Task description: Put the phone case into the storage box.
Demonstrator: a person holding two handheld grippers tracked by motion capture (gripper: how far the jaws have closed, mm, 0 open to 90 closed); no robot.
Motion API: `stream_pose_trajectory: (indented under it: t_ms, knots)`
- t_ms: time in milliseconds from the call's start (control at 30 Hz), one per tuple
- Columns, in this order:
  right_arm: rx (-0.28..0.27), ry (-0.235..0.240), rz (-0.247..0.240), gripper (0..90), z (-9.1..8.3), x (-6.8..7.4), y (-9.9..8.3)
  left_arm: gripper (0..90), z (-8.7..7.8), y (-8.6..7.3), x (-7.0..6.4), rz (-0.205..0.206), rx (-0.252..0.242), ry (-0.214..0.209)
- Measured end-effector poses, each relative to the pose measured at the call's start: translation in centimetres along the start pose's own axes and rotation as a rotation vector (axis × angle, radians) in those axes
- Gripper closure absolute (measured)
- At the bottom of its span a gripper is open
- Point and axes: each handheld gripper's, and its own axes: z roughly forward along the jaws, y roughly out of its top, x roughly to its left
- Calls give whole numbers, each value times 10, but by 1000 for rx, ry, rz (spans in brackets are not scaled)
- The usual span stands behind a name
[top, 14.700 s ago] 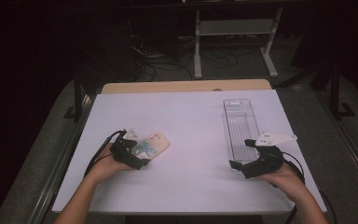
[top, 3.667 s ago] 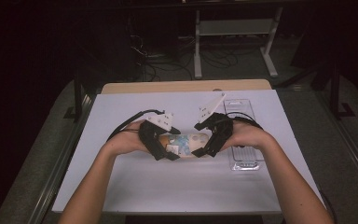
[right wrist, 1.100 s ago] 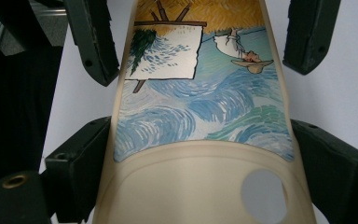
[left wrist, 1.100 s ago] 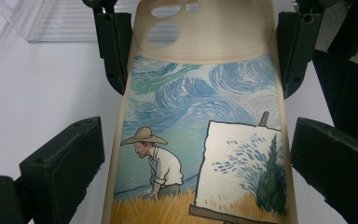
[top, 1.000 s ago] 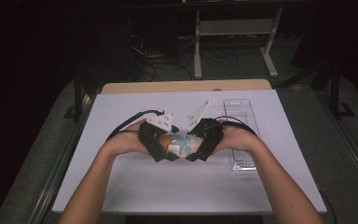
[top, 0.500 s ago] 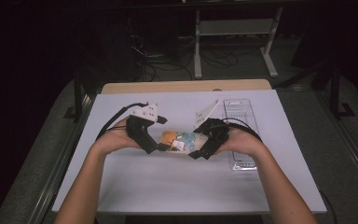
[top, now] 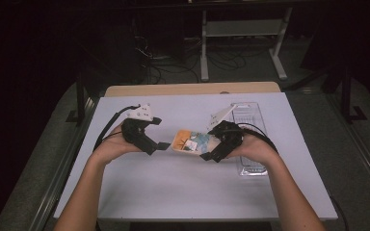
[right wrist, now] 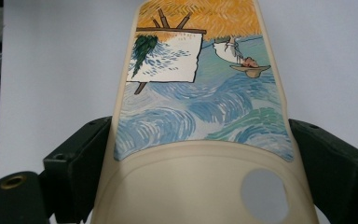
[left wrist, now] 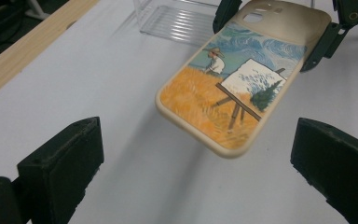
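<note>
At mid-table: phone case (top: 191, 141), painted side up, lifted off the white table (top: 183, 187)
Right gripper (top: 211, 153): I have it pinching the case's camera end
Left gripper (top: 161, 145): jaws spread, just short of the free end
Room: bare table all round
Edge: clear tray (top: 248, 126) beside my right hand
Hidden: tray's near part behind that hand

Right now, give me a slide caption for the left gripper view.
Right claw holds a painted phone case above the white table; open left claw faces it.
</note>
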Motion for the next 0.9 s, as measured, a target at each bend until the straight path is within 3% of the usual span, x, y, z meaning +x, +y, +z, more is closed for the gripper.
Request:
stream_pose_trajectory:
  t_ms: [133, 267, 367, 600, 900]
  knots:
    - [-10, -6, 37, 100, -2, -1, -2, 23, -1, -6, -2, -24, -15, 28]
    - [-18, -18, 36, 98, -1, -1, -2, 23, -1, -15, -5, -42, -16, 56]
    - [-24, -25, 38, 97, -2, -1, -2, 24, 1, -21, -8, -78, -24, 65]
    - [-26, -39, 103, 96, -5, 2, -4, 25, 5, -38, -22, -122, -37, 94]
    - [-32, -38, 125, 97, -3, 1, -9, 25, 15, -45, -31, -103, -13, 100]
